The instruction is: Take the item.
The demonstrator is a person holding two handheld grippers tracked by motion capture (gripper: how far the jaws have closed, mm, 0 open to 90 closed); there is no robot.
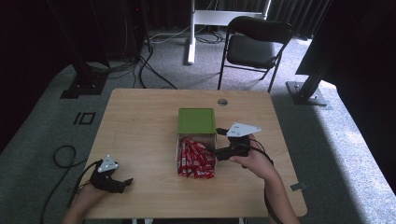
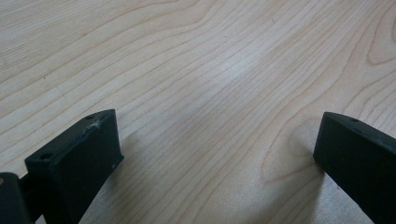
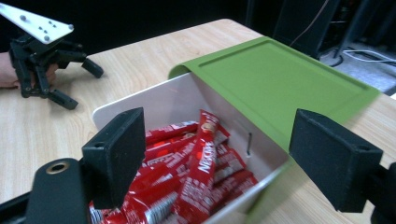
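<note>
The right gripper (image 1: 212,150), jaws spread wide and holding nothing, sits at the right side of the white drawer (image 3: 187,100) pulled out of a green box (image 1: 196,121) on the light wooden table (image 1: 140,126). Its jaws frame the drawer's open top, where red instant-coffee stick packets (image 3: 201,163) lie heaped; some packets (image 1: 196,163) spill toward the table's near edge. The left gripper (image 1: 122,183), jaws likewise wide apart and empty, rests low over bare wood (image 2: 210,84), well apart from the box, at the table's near left corner.
</note>
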